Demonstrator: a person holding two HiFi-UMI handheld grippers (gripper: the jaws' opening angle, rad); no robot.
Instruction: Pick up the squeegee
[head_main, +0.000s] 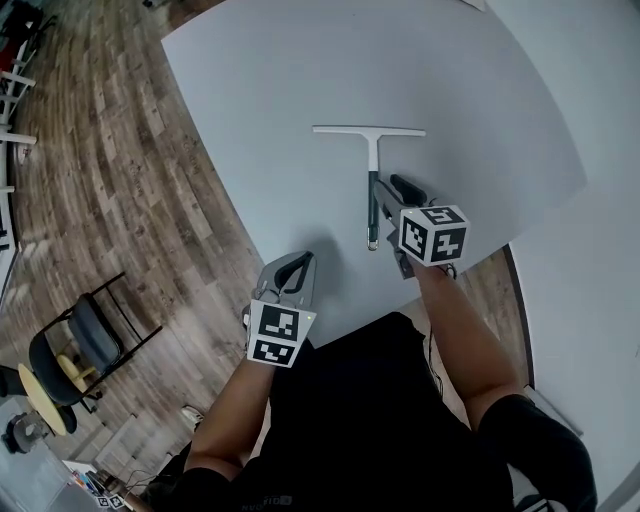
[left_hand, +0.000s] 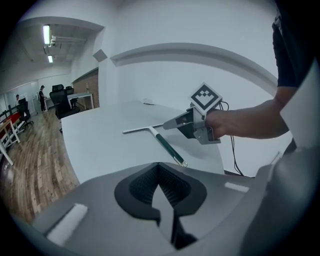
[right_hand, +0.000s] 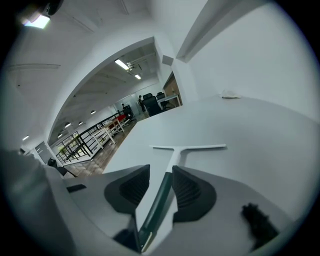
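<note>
The squeegee (head_main: 374, 150) lies flat on the white table (head_main: 250, 90), its white T-shaped blade at the far end and its dark green handle running back toward me. My right gripper (head_main: 390, 197) is down over the handle. In the right gripper view the handle (right_hand: 159, 200) lies in the gap between the two black pads, with table showing beside it, so this gripper (right_hand: 161, 170) is open. My left gripper (head_main: 295, 262) hovers near the table's front edge, left of the handle's end, shut with nothing in it. From the left gripper view the squeegee (left_hand: 162, 142) is ahead, with the right gripper (left_hand: 172, 124) beside it.
The table's curved front edge is just under both grippers. A black chair (head_main: 85, 340) stands on the wooden floor to the left. A small white scrap (right_hand: 231, 94) lies at the table's far side. Office desks and chairs (left_hand: 65, 95) stand far off.
</note>
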